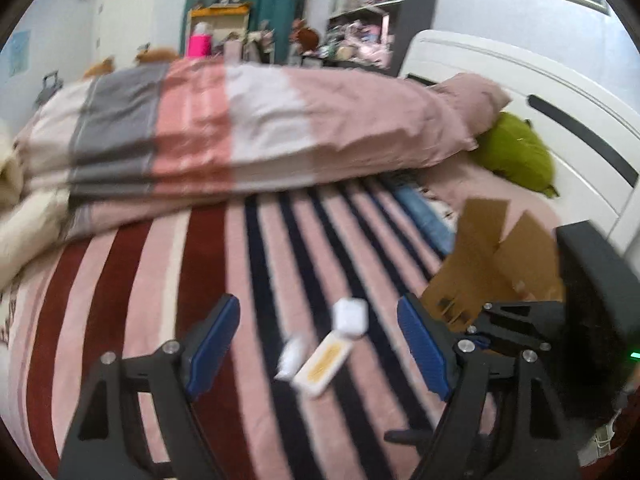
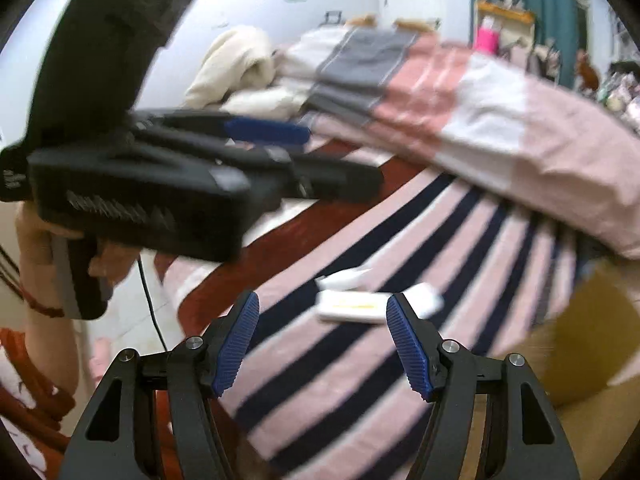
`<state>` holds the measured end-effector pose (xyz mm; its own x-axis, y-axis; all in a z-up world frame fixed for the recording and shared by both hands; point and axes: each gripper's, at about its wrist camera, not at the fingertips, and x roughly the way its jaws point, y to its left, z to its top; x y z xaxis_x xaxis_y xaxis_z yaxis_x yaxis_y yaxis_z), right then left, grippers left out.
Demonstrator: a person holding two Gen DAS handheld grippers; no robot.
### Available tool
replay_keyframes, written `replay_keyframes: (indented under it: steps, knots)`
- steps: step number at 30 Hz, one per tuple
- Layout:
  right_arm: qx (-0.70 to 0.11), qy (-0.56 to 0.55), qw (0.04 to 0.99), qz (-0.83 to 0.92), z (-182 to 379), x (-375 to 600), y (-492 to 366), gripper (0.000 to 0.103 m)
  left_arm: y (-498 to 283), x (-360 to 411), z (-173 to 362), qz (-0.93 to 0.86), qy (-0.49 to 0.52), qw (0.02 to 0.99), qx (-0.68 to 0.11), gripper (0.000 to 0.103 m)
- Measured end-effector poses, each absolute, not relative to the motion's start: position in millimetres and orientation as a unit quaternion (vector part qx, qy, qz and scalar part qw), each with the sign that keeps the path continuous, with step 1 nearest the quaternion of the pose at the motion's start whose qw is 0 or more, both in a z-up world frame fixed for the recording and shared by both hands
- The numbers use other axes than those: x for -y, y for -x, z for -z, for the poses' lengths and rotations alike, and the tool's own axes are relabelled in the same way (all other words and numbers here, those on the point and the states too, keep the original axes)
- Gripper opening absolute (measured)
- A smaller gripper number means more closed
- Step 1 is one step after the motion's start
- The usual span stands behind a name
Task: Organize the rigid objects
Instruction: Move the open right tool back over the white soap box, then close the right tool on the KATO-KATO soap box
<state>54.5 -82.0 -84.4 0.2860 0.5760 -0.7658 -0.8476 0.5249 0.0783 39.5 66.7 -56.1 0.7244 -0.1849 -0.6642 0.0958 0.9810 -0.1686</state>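
Three small white objects are lying on the striped blanket (image 1: 280, 264), ahead of both grippers. In the left wrist view, a flat pack (image 1: 323, 364) with a yellow face is sitting between the jaw lines, just beyond the tips of the left gripper (image 1: 319, 350), whose jaws are standing wide with nothing between them. A rounded case (image 1: 349, 316) is lying just past the pack, toward the right jaw, and a small blurred piece (image 1: 291, 358) is touching or nearly touching the pack on the left-jaw side.

In the right wrist view, the right gripper (image 2: 323, 342) is also gaping wide and holding nothing. The pack (image 2: 350, 306) is lying just ahead, between its jaw tips; the case (image 2: 426, 299) is peeking out behind the right jaw tip, and the small piece (image 2: 344, 277) is lying just beyond the pack. The left gripper (image 2: 312, 160) is hanging well off past the left jaw, above the blanket. A cardboard box (image 1: 492, 264) is standing beyond the left gripper's right jaw. A folded duvet (image 1: 248, 128) is lying farther ahead.
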Motion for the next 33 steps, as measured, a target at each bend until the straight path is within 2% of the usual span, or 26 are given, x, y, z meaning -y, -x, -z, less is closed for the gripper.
replay_keyframes:
  steps: [3,7,11,13,14,17,20,26,28,30,33]
  knots:
    - [-0.425,0.164,0.774,-0.44,131,67,-68,0.08,-35,-87,84,0.073,0.088,0.917,-0.383,0.078]
    - [-0.452,0.172,0.78,-0.397,182,59,-92,0.081,-30,-96,108,0.067,0.109,0.909,-0.398,0.078]
    - [-0.444,0.195,0.789,-0.378,205,52,-111,0.081,-24,-101,116,0.065,0.119,0.906,-0.401,0.078]
    - [-0.435,0.191,0.79,-0.388,208,46,-116,0.09,-22,-104,116,0.062,0.121,0.906,-0.401,0.078]
    - [-0.429,0.195,0.792,-0.389,210,43,-118,0.09,-20,-105,116,0.06,0.121,0.906,-0.4,0.078]
    - [-0.424,0.211,0.792,-0.385,213,36,-118,0.091,-19,-107,117,0.057,0.122,0.905,-0.403,0.078]
    - [-0.411,0.207,0.801,-0.383,208,36,-116,0.085,-19,-106,119,0.062,0.122,0.902,-0.409,0.078]
    - [-0.369,0.204,0.805,-0.419,165,43,-86,0.085,-25,-88,113,0.113,0.13,0.894,-0.414,0.078]
    - [-0.345,0.202,0.806,-0.437,139,44,-72,0.085,-27,-78,104,0.141,0.135,0.893,-0.406,0.073]
    - [-0.319,0.205,0.81,-0.448,112,49,-58,0.085,-29,-65,92,0.176,0.141,0.889,-0.399,0.057]
    - [-0.288,0.204,0.819,-0.453,78,57,-45,0.085,-34,-42,70,0.218,0.135,0.887,-0.383,0.042]
